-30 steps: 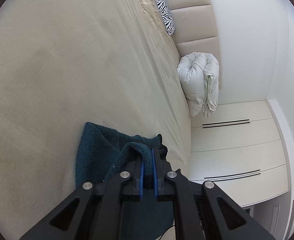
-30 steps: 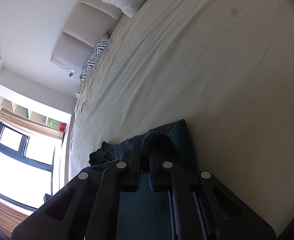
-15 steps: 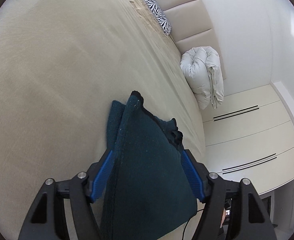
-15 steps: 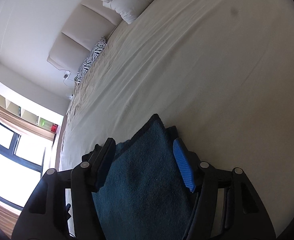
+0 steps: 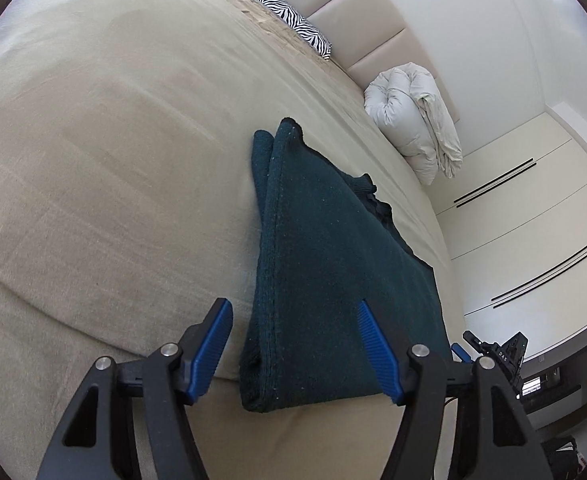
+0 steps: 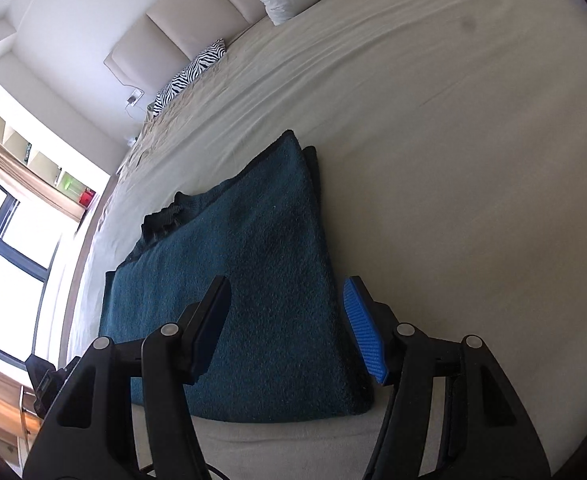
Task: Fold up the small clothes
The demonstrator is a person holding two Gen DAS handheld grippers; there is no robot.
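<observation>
Left tool (image 5: 297, 344) stands spread wide, gripping nothing. Folded dark teal cloth (image 5: 325, 272) lies flat at the near edge of the bed (image 5: 93, 140); its lower layers are hidden. Right tool (image 6: 287, 328) likewise stands spread, empty, over the cloth (image 6: 253, 280).

Folded dark teal garment (image 5: 333, 272) of nubbly matt knit, smooth beige cotton bed sheet (image 5: 113, 140), ribbed blue rubber pads (image 6: 363, 330) on matt black plastic
</observation>
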